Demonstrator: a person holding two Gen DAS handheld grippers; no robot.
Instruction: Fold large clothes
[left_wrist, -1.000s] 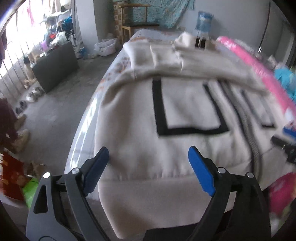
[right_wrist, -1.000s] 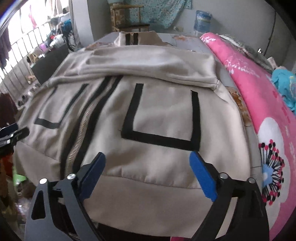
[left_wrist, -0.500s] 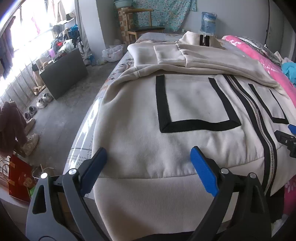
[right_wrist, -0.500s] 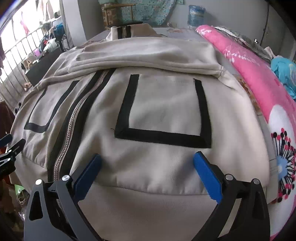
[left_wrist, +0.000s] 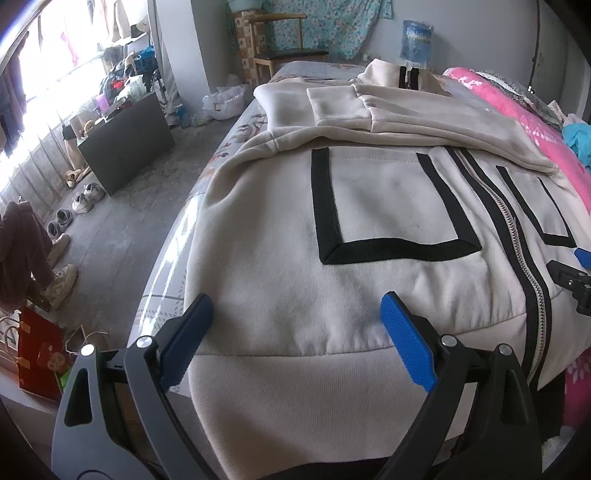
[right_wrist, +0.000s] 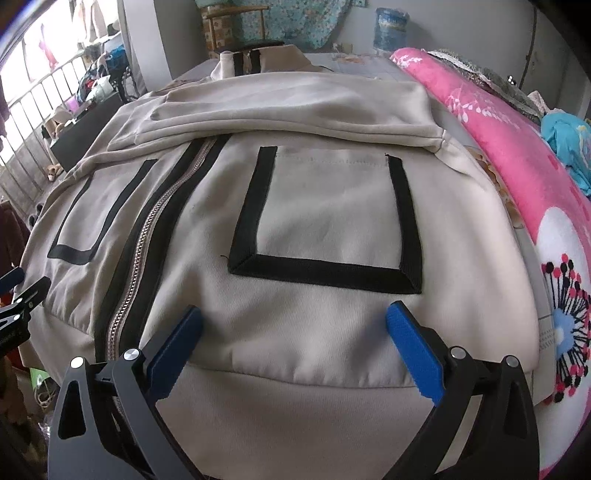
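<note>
A cream zip-up jacket (left_wrist: 369, 192) (right_wrist: 325, 206) with black-edged pockets lies flat on the bed, front up, both sleeves folded across its chest. Its hem band hangs over the near bed edge. My left gripper (left_wrist: 299, 325) hovers open over the hem on the jacket's left side, nothing between its blue pads. My right gripper (right_wrist: 295, 332) is open just as wide over the hem below the right pocket, pads clear of the cloth. The zipper (right_wrist: 147, 236) runs between the two grippers. Each gripper's tip shows at the other view's edge.
A pink flowered blanket (right_wrist: 517, 155) lies along the bed's right side. Left of the bed are grey floor, several shoes (left_wrist: 74, 206), a dark cabinet (left_wrist: 125, 140) and a red bag (left_wrist: 37, 354). A wooden chair (left_wrist: 280, 55) and a water bottle (left_wrist: 415, 40) stand beyond the bed.
Both views have settled from blur and shifted slightly closer to the hem. The right gripper's jaws widened a touch. The jacket has not moved.
</note>
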